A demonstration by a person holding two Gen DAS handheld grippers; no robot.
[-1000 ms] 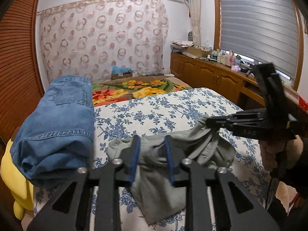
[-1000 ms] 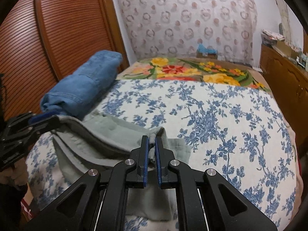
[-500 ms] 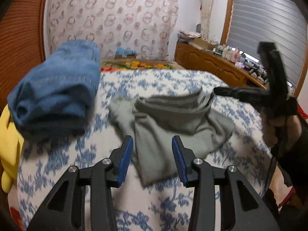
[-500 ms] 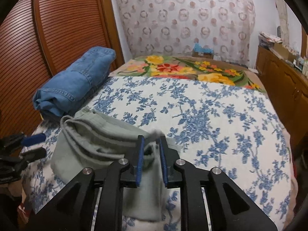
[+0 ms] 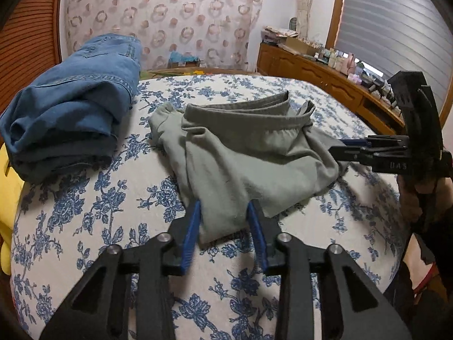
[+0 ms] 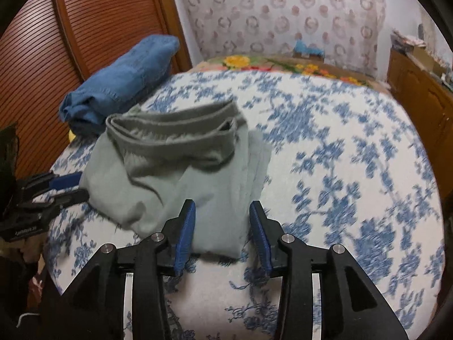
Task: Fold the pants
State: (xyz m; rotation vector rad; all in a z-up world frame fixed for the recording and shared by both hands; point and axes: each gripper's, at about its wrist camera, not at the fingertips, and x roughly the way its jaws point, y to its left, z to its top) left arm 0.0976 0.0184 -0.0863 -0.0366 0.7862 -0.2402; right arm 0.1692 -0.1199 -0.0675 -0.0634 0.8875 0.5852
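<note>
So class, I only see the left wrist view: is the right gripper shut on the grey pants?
Observer: No. The right wrist view shows the right gripper open, with the near end of the grey pants between its fingers.
Operator: What lies beyond the bedspread?
Observer: Past the bedspread lies a blanket with orange and yellow flowers.
Operator: And my gripper, from that side?
Observer: The left gripper has its tips at the pants' left edge.
</note>
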